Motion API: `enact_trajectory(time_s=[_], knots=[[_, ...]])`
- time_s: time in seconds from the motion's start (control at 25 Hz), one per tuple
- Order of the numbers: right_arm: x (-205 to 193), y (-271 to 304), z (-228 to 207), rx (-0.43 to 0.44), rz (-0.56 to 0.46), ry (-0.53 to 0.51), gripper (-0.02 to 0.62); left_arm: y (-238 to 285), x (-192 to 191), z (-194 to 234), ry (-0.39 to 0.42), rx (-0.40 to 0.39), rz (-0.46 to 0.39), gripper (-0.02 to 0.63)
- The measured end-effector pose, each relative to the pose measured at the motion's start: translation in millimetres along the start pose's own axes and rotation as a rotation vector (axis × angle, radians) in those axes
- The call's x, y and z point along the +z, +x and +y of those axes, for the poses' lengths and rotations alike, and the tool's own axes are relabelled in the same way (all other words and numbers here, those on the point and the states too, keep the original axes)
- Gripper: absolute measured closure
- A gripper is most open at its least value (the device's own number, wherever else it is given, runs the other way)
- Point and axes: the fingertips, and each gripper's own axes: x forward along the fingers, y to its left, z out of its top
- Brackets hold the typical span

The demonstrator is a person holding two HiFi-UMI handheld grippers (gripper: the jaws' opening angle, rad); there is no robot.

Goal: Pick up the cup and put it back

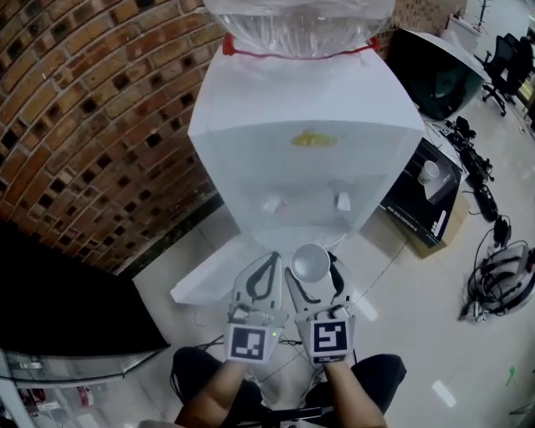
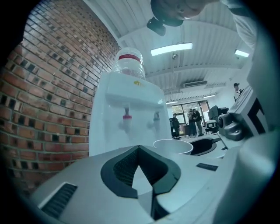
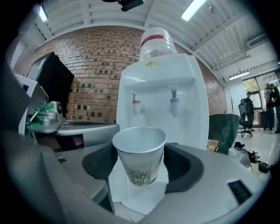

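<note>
Right tongs (image 3: 142,151) grip an upright white cup (image 3: 141,164); tree-printed.

Cup (image 2: 173,146) body hidden behind left gripper (image 2: 139,149); bottle (image 1: 298,25) cropped.

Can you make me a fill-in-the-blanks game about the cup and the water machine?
The right gripper holds a paper ____. The wall beside the water dispenser is made of ____. The left gripper has ____ between its jaws. The dispenser has ____ taps.
Missing words: cup, brick, nothing, two.
</note>
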Motion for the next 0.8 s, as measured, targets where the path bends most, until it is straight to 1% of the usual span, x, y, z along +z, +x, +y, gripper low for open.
enact_trajectory(time_s=[0.08,0.16,0.32,0.48,0.6,0.68,0.8], knots=[[-33.6,8.9,0.1,0.005,0.006,-0.008,0.258,-4.6,-32.1,-0.7,-0.006,-0.002,0.001,0.615],[-60.5,18.3,-1.1,-0.004,-0.003,0.012,0.258,-8.6,-62.4,0.8,-0.017,0.0,0.007,0.615],[-113.4,35.4,-2.9,-0.011,0.011,0.018,0.258,-15.5,-112.4,2.9,-0.009,0.001,0.013,0.615],[-153.2,53.7,-9.5,-0.035,-0.004,0.027,0.258,-15.9,-151.1,0.4,-0.003,0.003,0.02,0.615],[-178.6,69.9,-9.7,-0.035,-0.017,0.035,0.258,-12.9,-177.1,0.8,-0.025,0.035,0.038,0.615],[-196.9,78.3,-13.3,-0.042,-0.013,0.063,0.258,-9.1,-192.1,1.2,-0.039,0.056,0.048,0.614],[-220.8,95.2,-24.4,-0.062,-0.006,0.084,0.258,-1.0,-214.3,5.3,-0.045,0.069,0.064,0.614]])
